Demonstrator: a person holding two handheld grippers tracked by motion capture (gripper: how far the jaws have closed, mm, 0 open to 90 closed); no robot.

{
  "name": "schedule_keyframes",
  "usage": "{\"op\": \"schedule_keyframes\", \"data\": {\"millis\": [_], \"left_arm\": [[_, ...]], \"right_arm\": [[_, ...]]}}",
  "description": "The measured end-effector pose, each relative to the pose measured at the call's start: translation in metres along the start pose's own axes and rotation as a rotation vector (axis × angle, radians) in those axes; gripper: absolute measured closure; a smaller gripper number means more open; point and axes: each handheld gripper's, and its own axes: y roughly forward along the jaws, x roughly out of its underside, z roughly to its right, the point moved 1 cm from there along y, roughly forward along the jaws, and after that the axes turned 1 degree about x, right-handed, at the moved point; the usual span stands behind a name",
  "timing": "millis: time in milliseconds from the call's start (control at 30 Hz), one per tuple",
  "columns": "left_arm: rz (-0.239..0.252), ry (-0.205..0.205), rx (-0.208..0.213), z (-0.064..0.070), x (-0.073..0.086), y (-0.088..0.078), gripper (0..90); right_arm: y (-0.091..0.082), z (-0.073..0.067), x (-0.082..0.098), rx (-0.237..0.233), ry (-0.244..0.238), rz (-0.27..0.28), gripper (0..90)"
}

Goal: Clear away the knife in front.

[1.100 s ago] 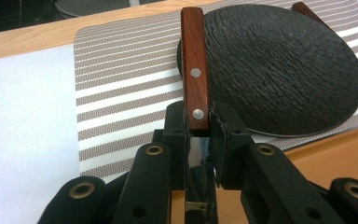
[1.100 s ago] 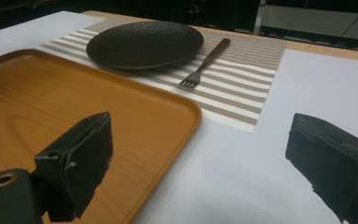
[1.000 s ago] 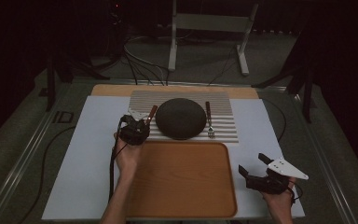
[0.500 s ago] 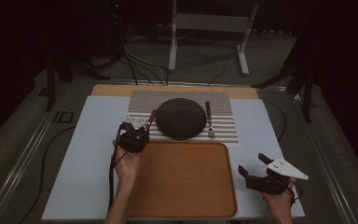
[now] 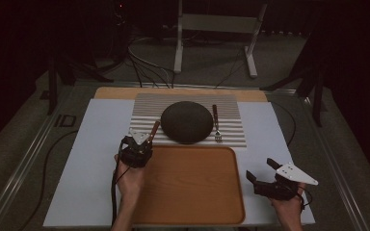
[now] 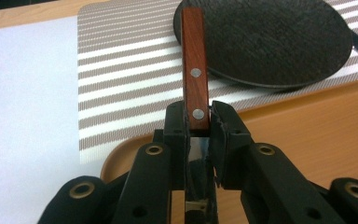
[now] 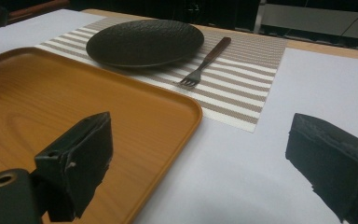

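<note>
My left gripper (image 5: 139,143) (image 6: 198,116) is shut on a knife (image 5: 153,130) (image 6: 194,56) where its red-brown wooden handle meets the blade. The handle points away toward the dark round plate (image 5: 187,121) (image 6: 270,37), and a bit of shiny blade shows between the jaws. The gripper hovers at the far left corner of the orange wooden tray (image 5: 192,192) (image 6: 307,121). At the tray's right, over white paper, my right gripper (image 5: 260,169) (image 7: 205,172) stands open with nothing between its fingers.
The plate (image 7: 144,42) lies on a striped placemat (image 5: 231,108) (image 7: 242,79) beyond the tray (image 7: 28,102). A fork (image 5: 216,124) (image 7: 207,60) lies right of the plate, tines toward me. White paper (image 5: 91,159) covers the table around them.
My left gripper has drawn back toward me with the knife, from beside the plate on the placemat to the tray's far left corner. The right gripper has stayed put.
</note>
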Motion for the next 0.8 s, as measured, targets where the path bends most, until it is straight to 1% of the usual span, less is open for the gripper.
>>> {"op": "schedule_keyframes", "data": {"millis": [200, 233, 267, 400, 433, 500, 800], "left_arm": [[-0.004, -0.008, -0.008, 0.002, 0.012, -0.004, 78.1], [-0.004, -0.008, -0.008, 0.002, 0.012, -0.004, 78.1], [-0.006, -0.015, -0.011, 0.003, 0.017, -0.006, 78.1], [-0.01, -0.028, -0.011, 0.003, 0.026, -0.008, 78.1], [-0.01, -0.028, -0.011, 0.003, 0.026, -0.008, 78.1], [-0.016, -0.034, -0.019, 0.003, 0.032, -0.01, 78.1], [-0.017, -0.058, -0.041, 0.0, 0.046, -0.018, 78.1]], "right_arm": [[0.0, 0.0, 0.0, 0.0, 0.001, -0.001, 7.3], [0.0, 0.0, 0.0, 0.0, 0.001, -0.001, 7.3], [0.0, 0.0, 0.0, 0.0, 0.002, -0.001, 7.3], [0.0, 0.0, 0.0, 0.001, 0.002, -0.002, 7.3], [0.0, 0.0, 0.0, 0.001, 0.002, -0.002, 7.3], [0.0, 0.0, 0.0, 0.0, 0.001, -0.005, 7.3], [0.001, -0.001, 0.0, 0.001, 0.0, -0.009, 7.3]]}}
